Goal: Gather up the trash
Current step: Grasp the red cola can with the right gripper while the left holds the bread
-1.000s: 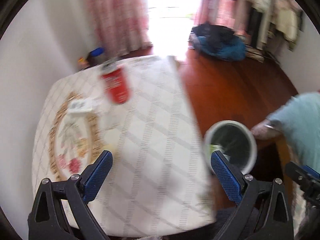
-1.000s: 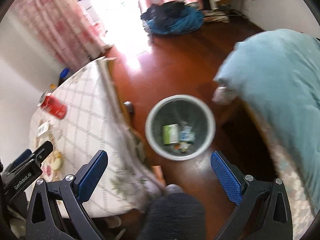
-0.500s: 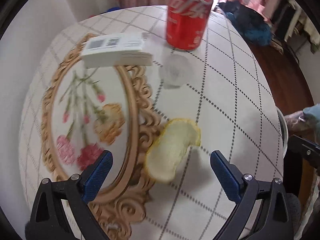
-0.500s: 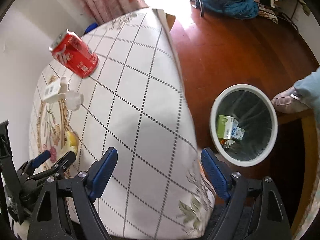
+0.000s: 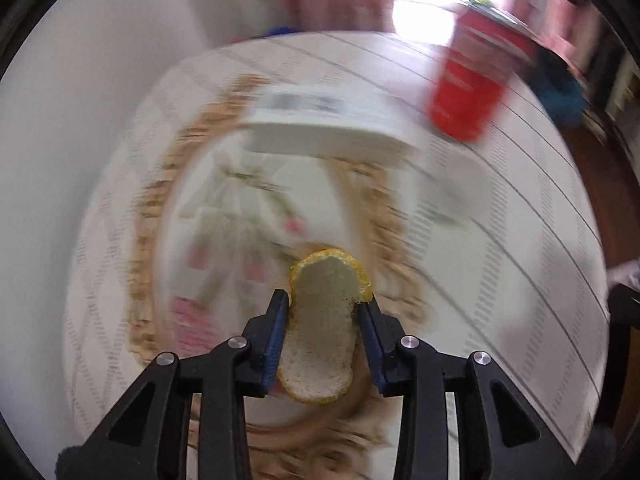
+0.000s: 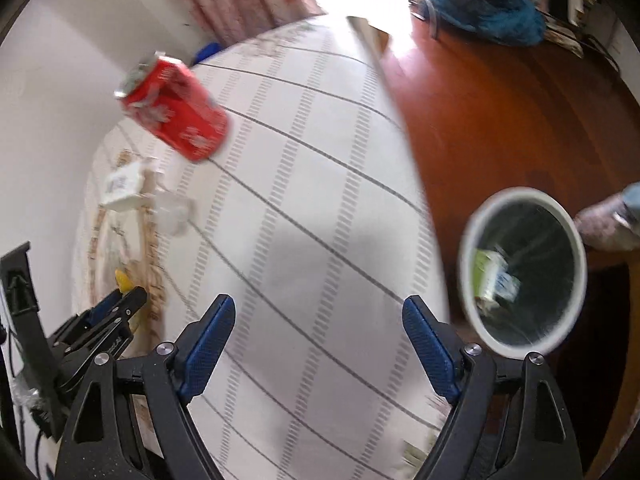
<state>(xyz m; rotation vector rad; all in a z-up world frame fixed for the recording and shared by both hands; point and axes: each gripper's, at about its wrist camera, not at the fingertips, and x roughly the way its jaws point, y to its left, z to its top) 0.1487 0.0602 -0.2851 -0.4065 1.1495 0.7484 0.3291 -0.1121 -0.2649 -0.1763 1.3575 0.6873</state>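
Two grippers were in use: my left gripper (image 5: 323, 316) clamped a citrus peel (image 5: 322, 326) above the tablecloth (image 5: 520, 264) — my right gripper (image 6: 318, 338) hung wide apart, holding nothing, with the trash bin (image 6: 524, 196) on the floor beside the table.

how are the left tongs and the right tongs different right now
The left tongs are shut on a yellow fruit peel; the right tongs are open and hold nothing. The left tongs sit over the floral part of the tablecloth, near the white box; the right tongs hang over its plain checked part, nearer the bin. Both have black arms and blue pads.
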